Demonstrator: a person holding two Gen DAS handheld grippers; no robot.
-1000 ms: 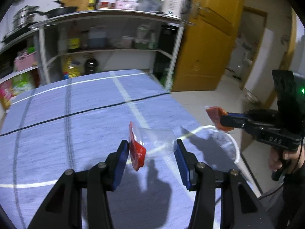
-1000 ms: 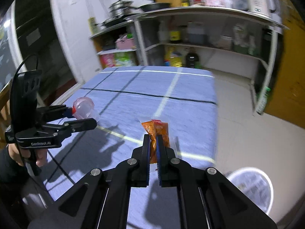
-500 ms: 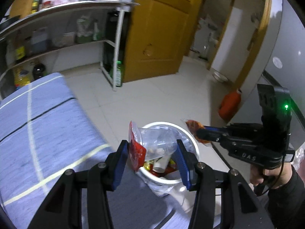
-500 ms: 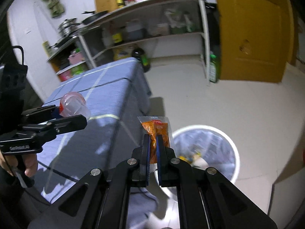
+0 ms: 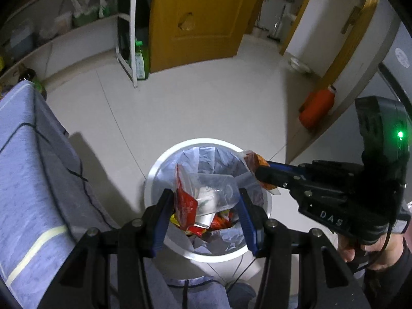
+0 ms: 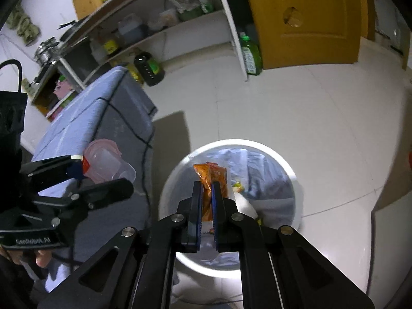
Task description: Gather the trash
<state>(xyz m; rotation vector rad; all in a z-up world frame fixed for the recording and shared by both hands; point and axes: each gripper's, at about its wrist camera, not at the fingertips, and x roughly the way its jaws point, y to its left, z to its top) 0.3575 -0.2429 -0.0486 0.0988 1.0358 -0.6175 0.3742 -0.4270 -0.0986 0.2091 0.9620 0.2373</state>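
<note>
My left gripper [image 5: 204, 195] is shut on a clear plastic cup [image 5: 216, 193] with a red peeled lid [image 5: 184, 200], held over the white trash bin [image 5: 157, 170]. My right gripper [image 6: 206, 188] is shut on an orange snack wrapper [image 6: 212, 177], also above the bin [image 6: 177, 172]. The bin has a bluish liner and holds several wrappers. The right gripper [image 5: 260, 172] with its wrapper [image 5: 253, 161] shows in the left wrist view over the bin's right rim. The left gripper [image 6: 103, 177] with its cup [image 6: 108, 162] shows in the right wrist view, left of the bin.
A table with a blue striped cloth [image 5: 23, 180] stands left of the bin. A white shelf rack [image 6: 180, 20] with bottles and a yellow door [image 5: 200, 18] stand behind. An orange container [image 5: 316, 105] sits on the floor at the right wall.
Both grippers have swung from the table toward the bin and now hang lower over it, still holding the cup and the wrapper.
</note>
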